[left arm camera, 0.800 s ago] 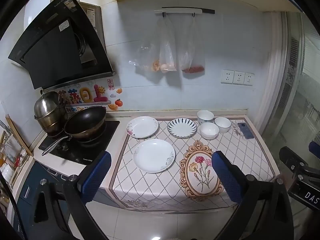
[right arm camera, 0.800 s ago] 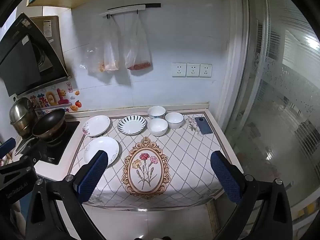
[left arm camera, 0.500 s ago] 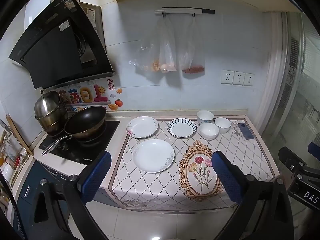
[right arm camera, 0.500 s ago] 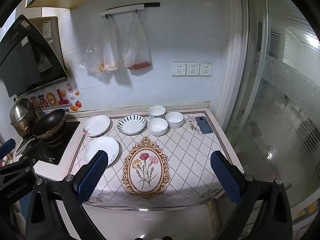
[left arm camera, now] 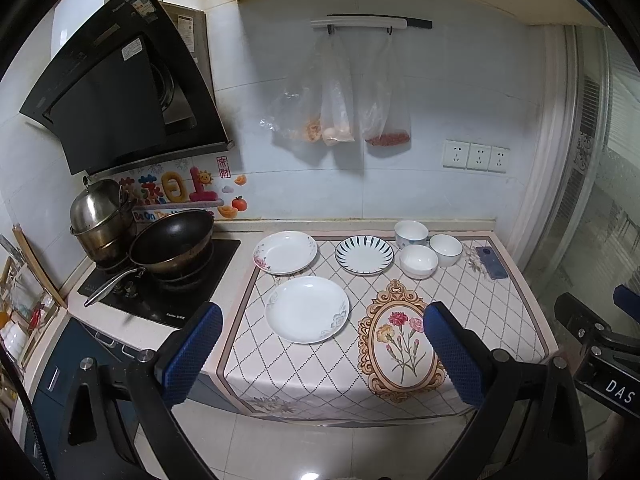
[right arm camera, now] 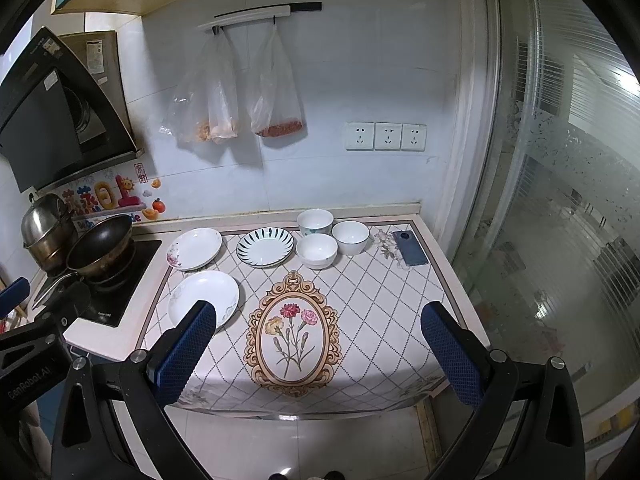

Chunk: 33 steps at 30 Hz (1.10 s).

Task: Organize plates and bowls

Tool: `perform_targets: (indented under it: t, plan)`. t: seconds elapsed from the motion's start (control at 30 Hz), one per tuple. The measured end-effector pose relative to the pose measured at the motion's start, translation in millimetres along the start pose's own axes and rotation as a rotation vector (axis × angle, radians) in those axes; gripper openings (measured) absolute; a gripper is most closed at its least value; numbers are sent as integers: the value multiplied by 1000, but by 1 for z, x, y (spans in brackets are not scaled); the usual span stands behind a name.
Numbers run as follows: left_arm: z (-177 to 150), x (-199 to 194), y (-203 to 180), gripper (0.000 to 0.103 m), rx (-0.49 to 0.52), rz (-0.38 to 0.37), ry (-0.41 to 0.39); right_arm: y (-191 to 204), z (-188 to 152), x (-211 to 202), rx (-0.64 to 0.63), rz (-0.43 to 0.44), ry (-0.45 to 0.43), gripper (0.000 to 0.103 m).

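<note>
Three plates lie on the patterned counter cloth (left arm camera: 500, 320): a plain white plate (left arm camera: 307, 309) nearest me, a flower-edged plate (left arm camera: 285, 252) behind it, and a blue-striped plate (left arm camera: 364, 255) to its right. Three white bowls (left arm camera: 418, 261) (left arm camera: 445, 249) (left arm camera: 411, 233) cluster at the back right. In the right wrist view the same white plate (right arm camera: 203, 298), striped plate (right arm camera: 265, 247) and bowls (right arm camera: 316, 250) appear. My left gripper (left arm camera: 322, 354) and right gripper (right arm camera: 318, 354) both hover short of the counter's front edge, open and holding nothing.
A black wok (left arm camera: 172, 240) and a steel pot (left arm camera: 102, 216) sit on the cooktop (left arm camera: 160, 292) at the left under a range hood (left arm camera: 116, 92). A phone (left arm camera: 491, 262) lies at the cloth's far right. Plastic bags (left arm camera: 340, 96) hang on the wall; a glass door (right arm camera: 560, 220) stands right.
</note>
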<state>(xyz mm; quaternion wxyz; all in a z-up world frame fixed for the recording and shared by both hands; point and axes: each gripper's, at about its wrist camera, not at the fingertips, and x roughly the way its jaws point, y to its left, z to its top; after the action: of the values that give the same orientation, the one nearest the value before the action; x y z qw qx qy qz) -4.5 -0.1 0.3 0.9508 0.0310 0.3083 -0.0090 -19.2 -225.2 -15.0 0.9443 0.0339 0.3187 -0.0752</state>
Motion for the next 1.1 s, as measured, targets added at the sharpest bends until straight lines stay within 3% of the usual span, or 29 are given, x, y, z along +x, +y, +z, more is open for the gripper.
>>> perform_targets:
  t: [1.1]
  plan:
    - [2, 1, 0, 103, -11, -2, -4, 4, 4, -2, 9, -2, 1, 103]
